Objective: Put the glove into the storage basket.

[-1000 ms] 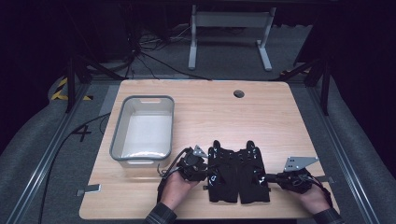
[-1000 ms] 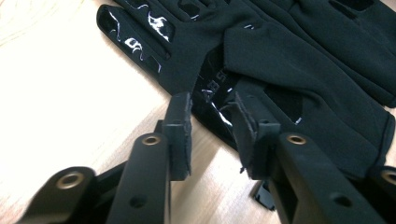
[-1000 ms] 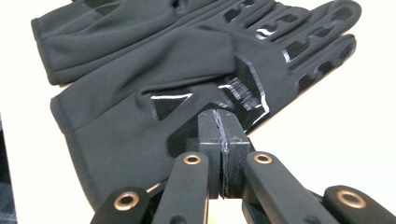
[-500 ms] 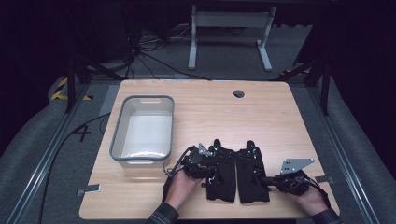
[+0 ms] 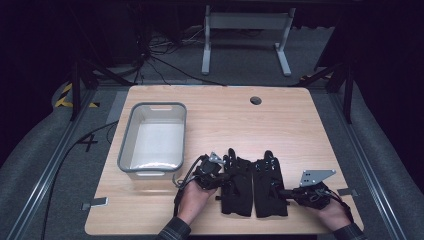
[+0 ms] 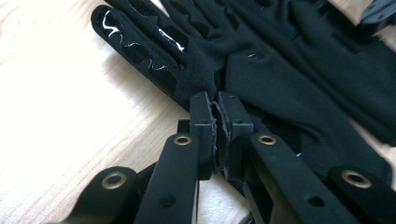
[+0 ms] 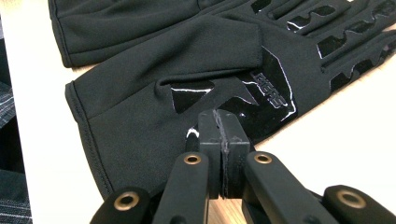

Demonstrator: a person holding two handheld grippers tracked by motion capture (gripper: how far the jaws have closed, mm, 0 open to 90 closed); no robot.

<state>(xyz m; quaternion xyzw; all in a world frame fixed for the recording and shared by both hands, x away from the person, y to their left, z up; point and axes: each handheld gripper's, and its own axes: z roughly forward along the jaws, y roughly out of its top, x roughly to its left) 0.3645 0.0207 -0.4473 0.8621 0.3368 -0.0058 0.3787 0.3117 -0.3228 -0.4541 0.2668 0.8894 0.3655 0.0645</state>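
Risk: thin pinch slipping | left gripper (image 6: 220, 116) just closed, clamped on left glove (image 5: 236, 186) edge | right gripper (image 7: 224, 128) clamped on right glove (image 5: 270, 187) edge | fabric bunching if pulled unevenly

Two gloves (image 5: 255, 186) side by side on the desk (image 5: 280, 125) near its front edge, bin (image 5: 153, 140) behind and left of them, grippers flanking the gloves

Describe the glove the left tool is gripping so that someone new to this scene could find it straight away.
On the wooden table, right of the grey bin, two black gloves lie side by side near the front edge. The left glove is the one nearer the bin, with the left tool pinched shut on its outer edge. The right glove lies beside it, farther from the bin.
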